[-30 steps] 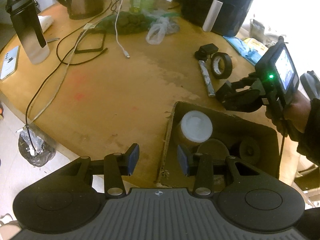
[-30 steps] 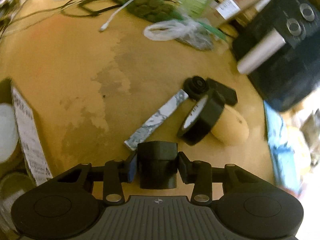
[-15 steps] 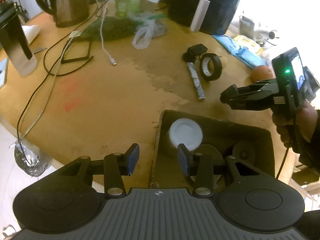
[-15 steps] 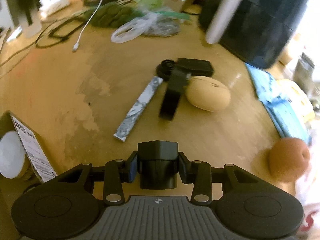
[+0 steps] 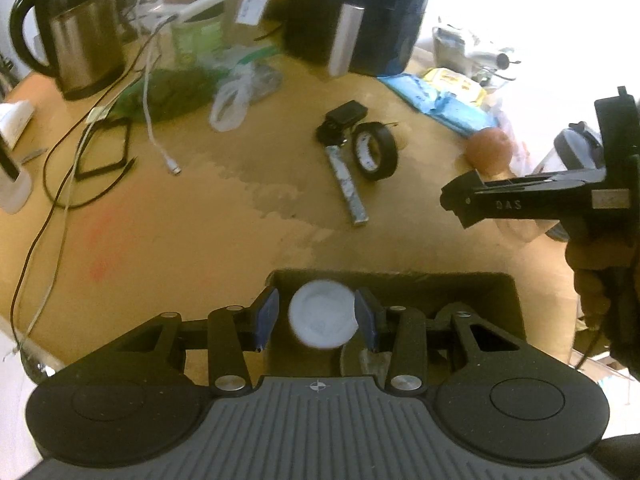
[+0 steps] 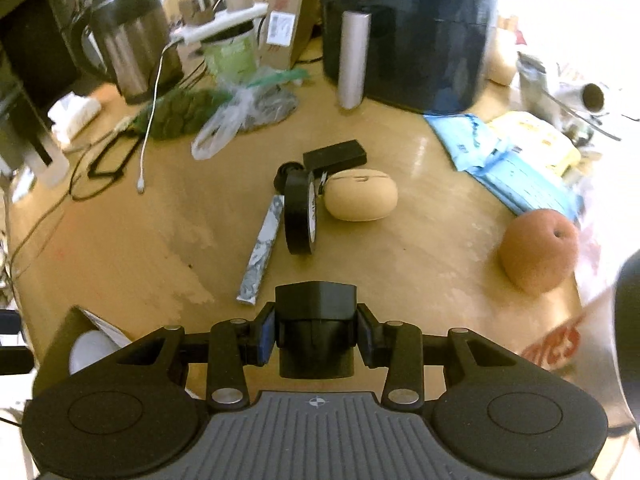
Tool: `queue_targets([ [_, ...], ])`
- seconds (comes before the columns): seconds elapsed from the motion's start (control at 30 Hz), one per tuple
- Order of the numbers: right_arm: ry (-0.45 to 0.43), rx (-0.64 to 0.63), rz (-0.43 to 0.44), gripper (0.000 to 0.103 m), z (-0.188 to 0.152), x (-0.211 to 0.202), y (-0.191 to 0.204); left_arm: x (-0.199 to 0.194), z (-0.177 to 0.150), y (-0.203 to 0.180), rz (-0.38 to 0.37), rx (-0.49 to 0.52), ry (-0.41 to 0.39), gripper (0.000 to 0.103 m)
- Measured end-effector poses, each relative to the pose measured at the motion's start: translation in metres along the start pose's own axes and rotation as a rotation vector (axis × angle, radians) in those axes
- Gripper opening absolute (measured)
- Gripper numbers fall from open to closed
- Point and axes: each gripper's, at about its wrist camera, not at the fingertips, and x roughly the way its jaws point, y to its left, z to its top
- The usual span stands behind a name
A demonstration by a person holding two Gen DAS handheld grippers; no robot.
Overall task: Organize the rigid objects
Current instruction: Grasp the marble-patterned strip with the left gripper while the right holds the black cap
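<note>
At bottom centre of the right wrist view, right gripper: pads clamped on a black block, held above the table. Bottom centre of the left wrist view, left gripper: jaws partly apart, nothing gripped, poised over a box; a white lid shows between the fingers, lying inside. Mid-frame, on the table: foil stick, tape roll, tan pebble. Upper frame: kettle, black appliance.

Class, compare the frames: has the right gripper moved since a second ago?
Yes. In the left wrist view the right gripper has risen and drawn away from the cardboard box, holding its black part.
</note>
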Motion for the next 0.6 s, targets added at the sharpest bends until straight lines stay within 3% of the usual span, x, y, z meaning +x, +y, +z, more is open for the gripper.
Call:
queue_targets([
  [0.6,-0.038,0.125,0.008,0.043,-0.012,-0.039,-0.016,0.022,0.050,-0.026,-0.053,0.112,-0.062,0.041],
])
